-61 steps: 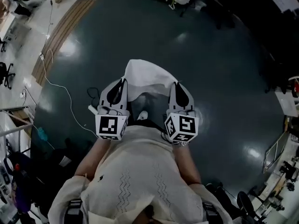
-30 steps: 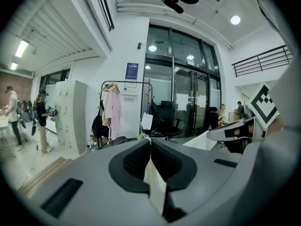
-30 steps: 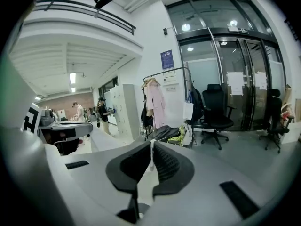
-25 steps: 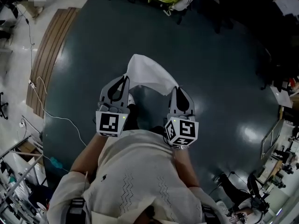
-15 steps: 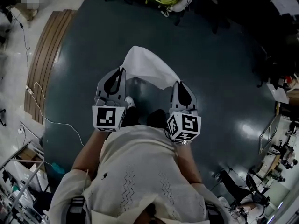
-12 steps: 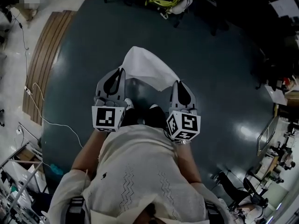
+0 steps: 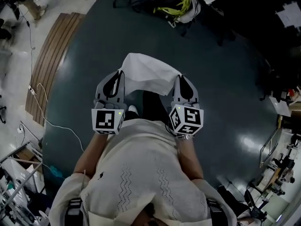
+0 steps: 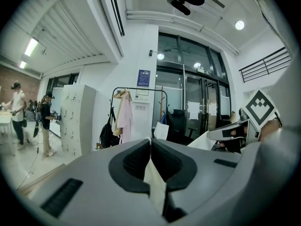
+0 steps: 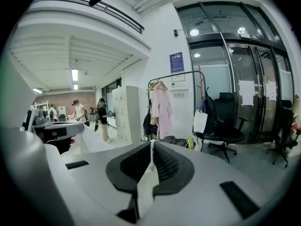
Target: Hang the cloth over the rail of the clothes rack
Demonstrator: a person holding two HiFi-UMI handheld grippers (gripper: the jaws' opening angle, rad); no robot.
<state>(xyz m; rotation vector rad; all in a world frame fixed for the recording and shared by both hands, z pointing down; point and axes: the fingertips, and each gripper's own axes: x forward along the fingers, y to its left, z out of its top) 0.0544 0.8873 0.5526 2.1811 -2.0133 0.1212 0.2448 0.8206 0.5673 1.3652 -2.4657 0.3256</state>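
A white cloth (image 7: 146,74) hangs stretched between my two grippers over the dark floor, held up in front of the person's body. My left gripper (image 7: 119,75) is shut on the cloth's left edge, and a strip of cloth (image 8: 154,185) shows pinched between its jaws. My right gripper (image 7: 180,78) is shut on the right edge, with the cloth (image 9: 147,182) squeezed between its pads. The clothes rack (image 8: 139,111) stands ahead by the white wall. Its black top rail (image 9: 179,75) is well away from both grippers, with garments hanging at its left end.
A pink garment (image 9: 160,109) and a dark bag hang on the rack. A black office chair (image 9: 226,122) stands to its right and white lockers (image 9: 125,113) to its left. People stand far left. A white cable (image 7: 47,108) and a yellow-green heap (image 7: 181,4) lie on the floor.
The person has walked forward over the dark floor. Both grippers stay shut on the cloth, which now spreads flatter and wider between them.
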